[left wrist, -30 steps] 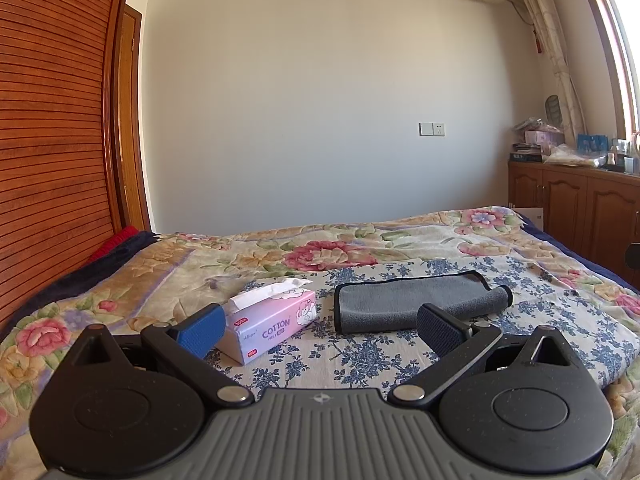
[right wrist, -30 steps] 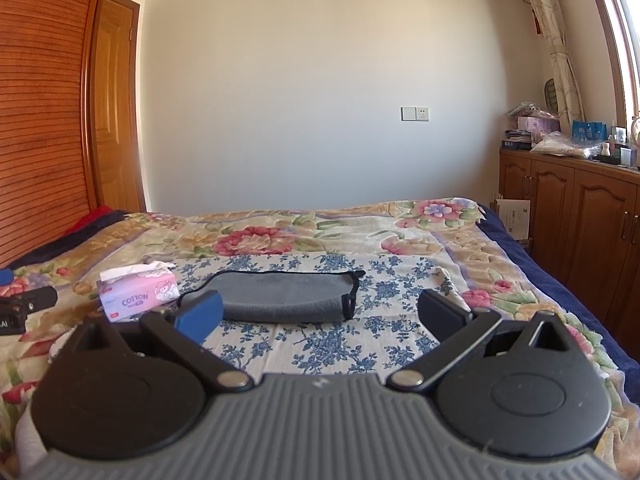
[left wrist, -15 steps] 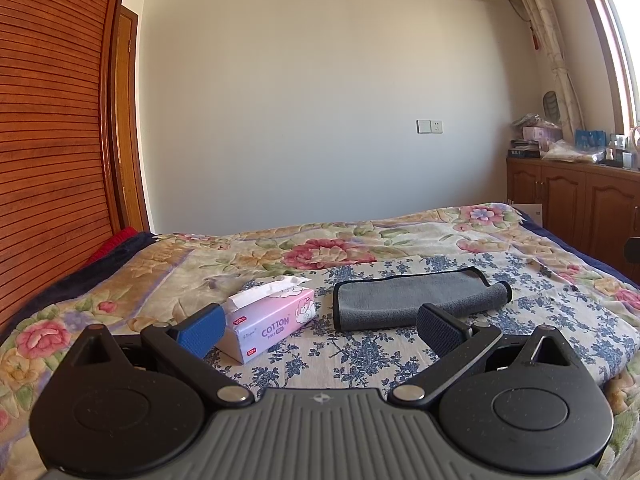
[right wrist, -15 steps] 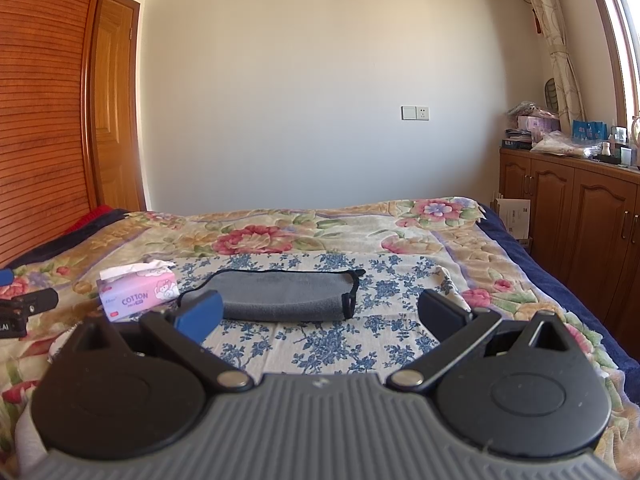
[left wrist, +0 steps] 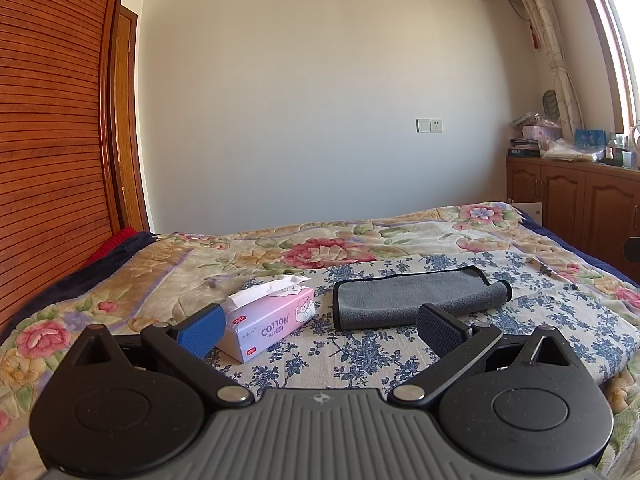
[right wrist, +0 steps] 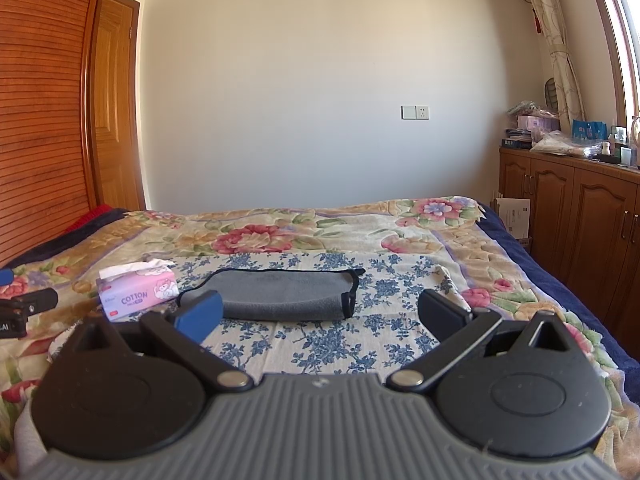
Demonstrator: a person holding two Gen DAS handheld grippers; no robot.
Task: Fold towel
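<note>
A grey towel with a dark edge (left wrist: 416, 295) lies folded into a long strip on the blue-flowered sheet of the bed; it also shows in the right wrist view (right wrist: 280, 294). My left gripper (left wrist: 320, 326) is open and empty, held above the bed short of the towel. My right gripper (right wrist: 320, 314) is open and empty, also short of the towel, with the towel ahead between its fingers. The left gripper's tip shows at the left edge of the right wrist view (right wrist: 24, 308).
A pink tissue box (left wrist: 268, 320) lies left of the towel, also in the right wrist view (right wrist: 138, 294). A floral quilt (left wrist: 320, 246) covers the bed. Wooden cabinets (right wrist: 576, 216) stand along the right wall. A slatted wardrobe (left wrist: 48, 140) stands at left.
The left wrist view has tilted slightly upward, so the towel and tissue box sit a little lower in it. The right gripper has hardly moved. Both stay open.
</note>
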